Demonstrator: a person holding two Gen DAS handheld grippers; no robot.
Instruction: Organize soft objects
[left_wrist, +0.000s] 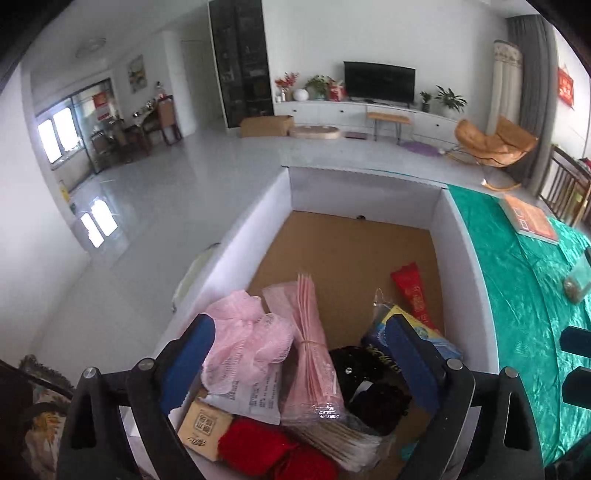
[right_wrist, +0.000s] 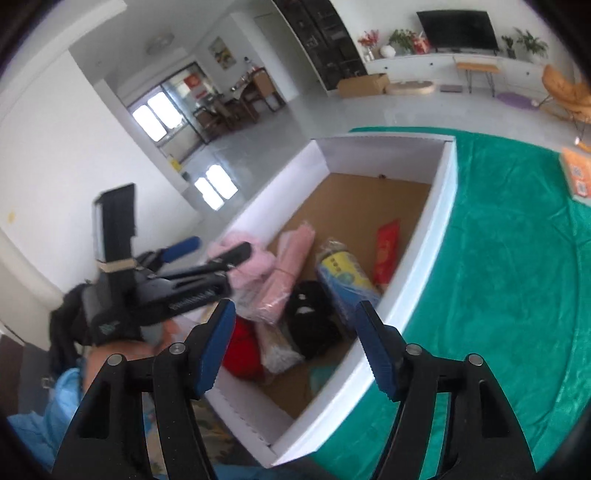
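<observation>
Both tongs spread and empty over the white box of soft things.

The left tongs (left_wrist: 295, 354) hang with jaws wide apart above the near end of the white box (left_wrist: 461, 236), gripping nothing; the right tongs (right_wrist: 295, 343) hang likewise spread over its near right wall. Inside on the brown floor lie a pink mesh puff (left_wrist: 243, 332), a pink banded bundle (left_wrist: 314, 343), a black cloth (left_wrist: 369, 384), a red knit (left_wrist: 266, 450), a blue-yellow packet (right_wrist: 343, 277) and a red pouch (left_wrist: 412, 291). The box rests on the green-clothed worktop (right_wrist: 498, 258).
</observation>
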